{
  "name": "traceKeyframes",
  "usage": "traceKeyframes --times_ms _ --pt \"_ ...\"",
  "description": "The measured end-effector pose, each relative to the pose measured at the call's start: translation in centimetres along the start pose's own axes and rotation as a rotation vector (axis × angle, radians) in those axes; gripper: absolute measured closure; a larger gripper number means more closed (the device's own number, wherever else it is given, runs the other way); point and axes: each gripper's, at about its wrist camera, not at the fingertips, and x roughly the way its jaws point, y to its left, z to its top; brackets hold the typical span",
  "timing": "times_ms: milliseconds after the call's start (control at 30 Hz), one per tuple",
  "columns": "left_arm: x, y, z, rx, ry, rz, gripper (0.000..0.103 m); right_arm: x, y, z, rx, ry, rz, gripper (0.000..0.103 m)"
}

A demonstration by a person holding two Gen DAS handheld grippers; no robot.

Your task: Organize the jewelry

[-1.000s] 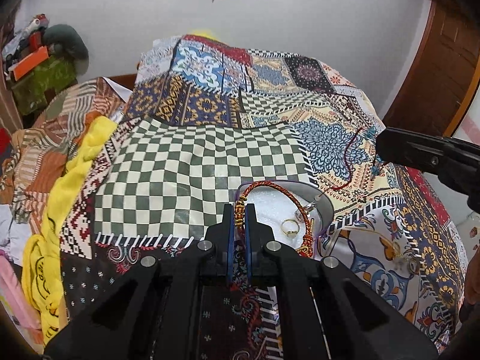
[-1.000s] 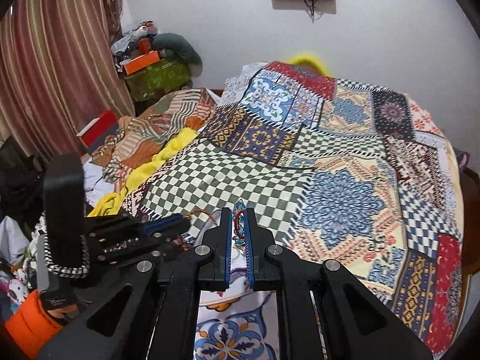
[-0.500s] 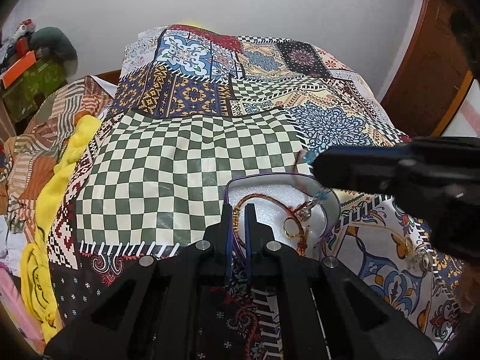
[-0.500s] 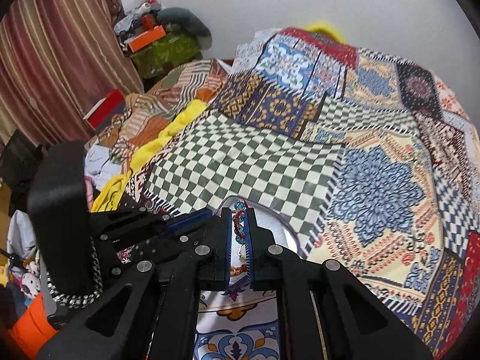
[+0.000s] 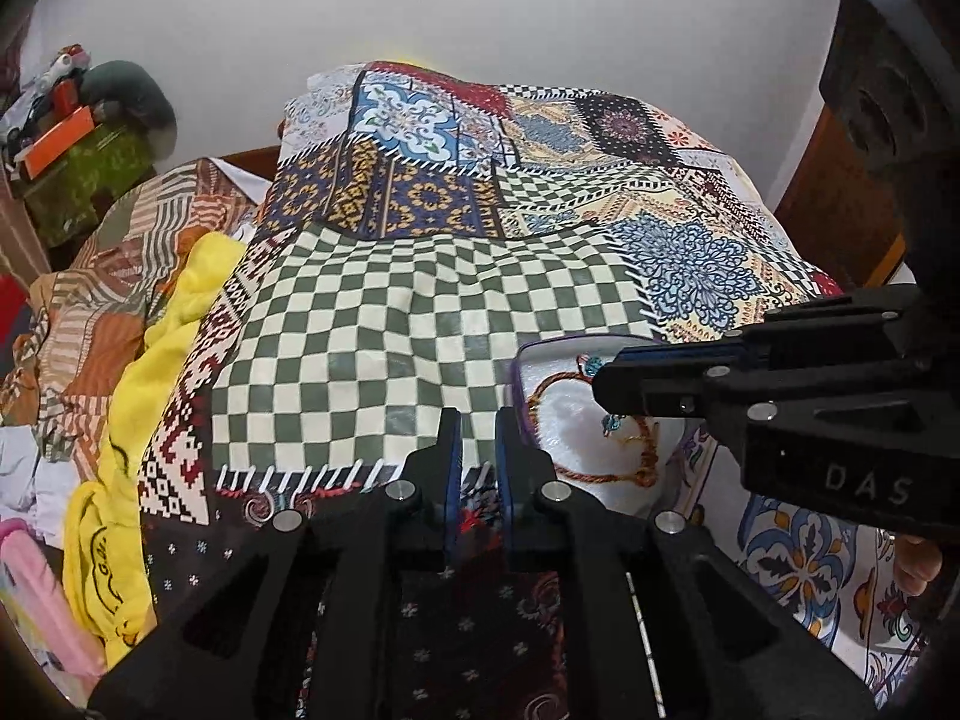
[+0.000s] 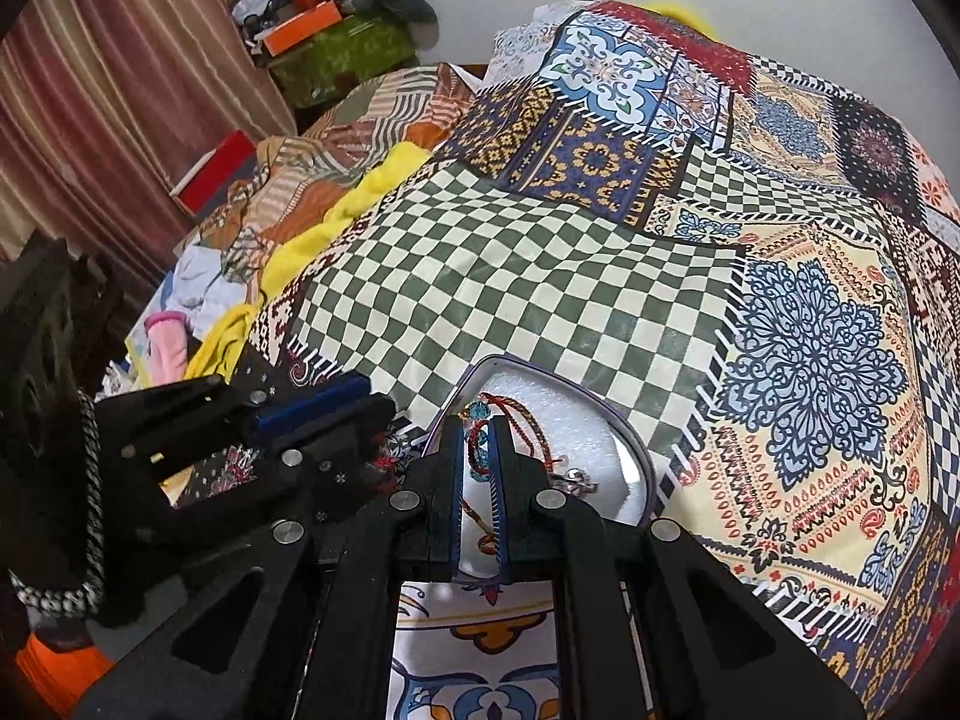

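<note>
A clear tray with white foam lining lies on the patchwork bed; it also shows in the right wrist view. An orange-red braided bracelet lies in it. My left gripper sits just left of the tray, jaws slightly apart with nothing between them. My right gripper hovers over the tray, shut on a red cord bracelet with turquoise beads; it also shows in the left wrist view. A small metal piece lies in the tray.
The patchwork bedspread covers the bed. A yellow cloth and piled clothes lie along the left edge. A green box with clutter stands by the wall. A wooden door is at the right.
My left gripper let go of the orange braided bracelet, which now lies in the tray, and pulled back left. My right gripper came down over the tray with the beaded cord.
</note>
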Motion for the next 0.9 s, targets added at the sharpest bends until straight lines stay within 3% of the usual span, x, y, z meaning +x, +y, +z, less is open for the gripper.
traceKeyframes --times_ms 167,267,367,900 --pt "-0.2 0.6 -0.4 -0.017 0.008 0.001 0.085 0.7 0.0 -0.1 0.008 0.046 0.008 0.096" --pt "-0.6 0.5 -0.5 -0.019 0.008 -0.002 0.082 0.5 0.3 -0.2 0.003 0.050 -0.004 0.090" --pt "-1.1 0.3 -0.6 -0.010 0.006 0.001 0.077 -0.5 0.5 -0.3 -0.003 0.022 -0.028 0.081" --pt "-6.6 -4.3 -0.4 0.068 -0.044 -0.016 0.068 -10.3 -0.5 -3.8 -0.001 -0.172 -0.143 0.081"
